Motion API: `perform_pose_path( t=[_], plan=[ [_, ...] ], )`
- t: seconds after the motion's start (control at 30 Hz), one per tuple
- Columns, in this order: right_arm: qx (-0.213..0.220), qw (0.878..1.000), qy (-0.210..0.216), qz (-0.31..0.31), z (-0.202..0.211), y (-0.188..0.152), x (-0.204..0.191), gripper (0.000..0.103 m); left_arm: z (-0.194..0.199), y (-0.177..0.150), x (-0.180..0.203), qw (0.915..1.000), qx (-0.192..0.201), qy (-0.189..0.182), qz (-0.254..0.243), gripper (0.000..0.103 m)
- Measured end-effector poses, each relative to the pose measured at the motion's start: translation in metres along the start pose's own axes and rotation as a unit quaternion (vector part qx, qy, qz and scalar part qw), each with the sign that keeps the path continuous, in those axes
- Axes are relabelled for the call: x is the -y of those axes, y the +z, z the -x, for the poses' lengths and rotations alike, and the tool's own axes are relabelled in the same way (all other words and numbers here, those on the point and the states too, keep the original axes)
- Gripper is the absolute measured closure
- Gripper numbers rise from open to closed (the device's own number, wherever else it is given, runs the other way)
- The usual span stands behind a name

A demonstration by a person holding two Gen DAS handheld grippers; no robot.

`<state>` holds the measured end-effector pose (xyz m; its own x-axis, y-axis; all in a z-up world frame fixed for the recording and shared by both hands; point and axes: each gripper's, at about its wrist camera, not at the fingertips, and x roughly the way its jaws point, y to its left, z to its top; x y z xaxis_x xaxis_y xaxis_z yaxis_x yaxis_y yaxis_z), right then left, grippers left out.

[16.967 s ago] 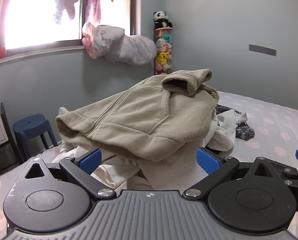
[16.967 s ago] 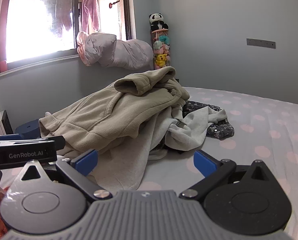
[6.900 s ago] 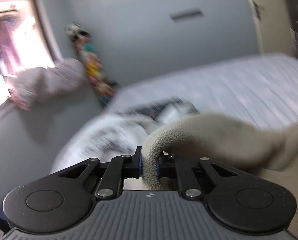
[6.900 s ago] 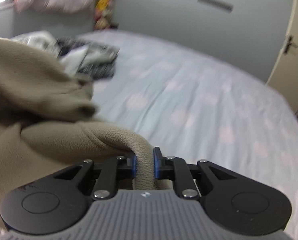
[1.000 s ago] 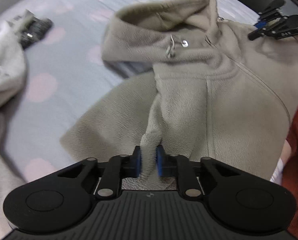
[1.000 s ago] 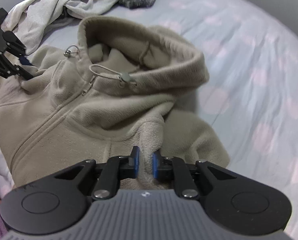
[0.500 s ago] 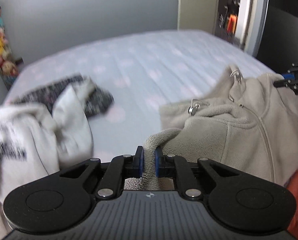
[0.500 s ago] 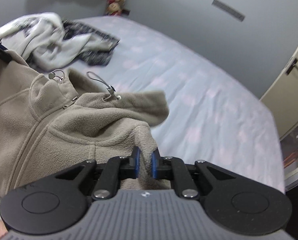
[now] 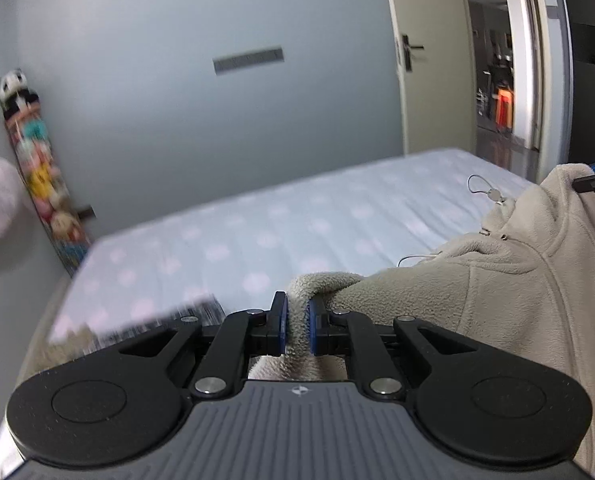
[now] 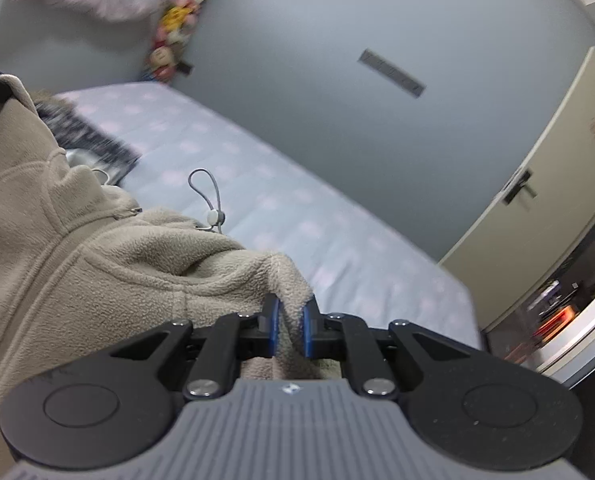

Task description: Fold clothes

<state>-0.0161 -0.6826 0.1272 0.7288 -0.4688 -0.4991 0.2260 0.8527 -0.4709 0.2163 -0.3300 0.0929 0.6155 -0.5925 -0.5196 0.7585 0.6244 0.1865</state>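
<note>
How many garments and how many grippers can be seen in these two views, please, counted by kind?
Beige fleece hoodie: 1
Dark patterned garment: 1
Grippers: 2, the left gripper and the right gripper, each shut on the hoodie
Total: 4

Dim even light; motion-blurred background, fisheye-bent edges.

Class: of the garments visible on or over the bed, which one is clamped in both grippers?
The beige fleece hoodie, pinched by the left gripper and right gripper; the dark patterned garment lies untouched.

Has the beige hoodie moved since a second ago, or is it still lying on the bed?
Yes. The hoodie has gone up: it lay flat on the bed, and now hangs from both grippers above it.
</note>
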Motion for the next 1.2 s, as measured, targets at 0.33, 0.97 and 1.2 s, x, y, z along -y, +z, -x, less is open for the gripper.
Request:
perform_pose_path(
  t=[0.33,0.97,1.2],
  plan=[
    [0.026,0.997,-0.068,-0.004,-0.104,0.051,0.024,0.09,-0.086,0.041,0.012,0.9964,0.029,0.073,-0.032,0.095],
    [-0.099,0.994,-0.014,-0.042,-0.177,-0.051,0.01,0.059,-0.108,-0.076,0.028,0.9937,-0.105,0.017,-0.035,0.062],
    [-0.173,0.979,0.003,-0.106,-0.12,-0.158,0.02,0.059,-0.073,-0.125,0.012,0.9888,-0.147,0.021,0.005,0.061]
  ],
)
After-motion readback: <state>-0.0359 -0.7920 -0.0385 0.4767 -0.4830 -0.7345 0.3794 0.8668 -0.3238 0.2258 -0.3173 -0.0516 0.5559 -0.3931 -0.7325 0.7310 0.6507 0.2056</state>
